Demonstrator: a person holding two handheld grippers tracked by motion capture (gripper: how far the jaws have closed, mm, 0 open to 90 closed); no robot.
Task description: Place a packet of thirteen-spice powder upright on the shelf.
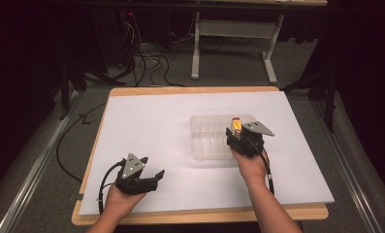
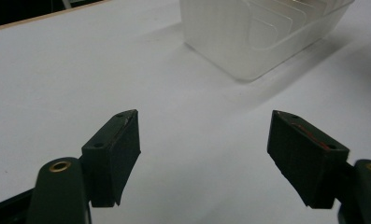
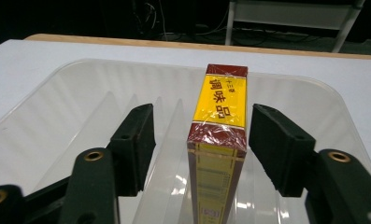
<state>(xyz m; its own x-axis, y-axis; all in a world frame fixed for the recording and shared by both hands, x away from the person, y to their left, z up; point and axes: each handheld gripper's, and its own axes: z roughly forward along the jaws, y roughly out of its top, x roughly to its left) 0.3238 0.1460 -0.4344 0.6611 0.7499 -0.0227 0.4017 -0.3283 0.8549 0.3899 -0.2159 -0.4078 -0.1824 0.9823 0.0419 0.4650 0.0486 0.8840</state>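
A narrow yellow and dark red box (image 3: 220,116) stands upright in a slot of the clear plastic divided bin (image 3: 80,65). My right gripper (image 3: 203,112) straddles the box; its jaws are open, with a gap on each side, so the pads do not press on it. From above, the box (image 1: 236,124) pokes up just ahead of the right gripper (image 1: 238,136) at the bin's (image 1: 207,141) right end. My left gripper (image 1: 153,177) rests low over the white table sheet (image 1: 151,121) near the front left. Its jaws (image 2: 204,114) are wide apart with nothing between them.
The bin (image 2: 248,37) lies ahead and to the right of the left gripper. The white sheet covers a wooden table whose rim (image 1: 200,213) shows along the front. Beyond it are a white desk frame (image 1: 196,53) and floor cables (image 1: 146,58).
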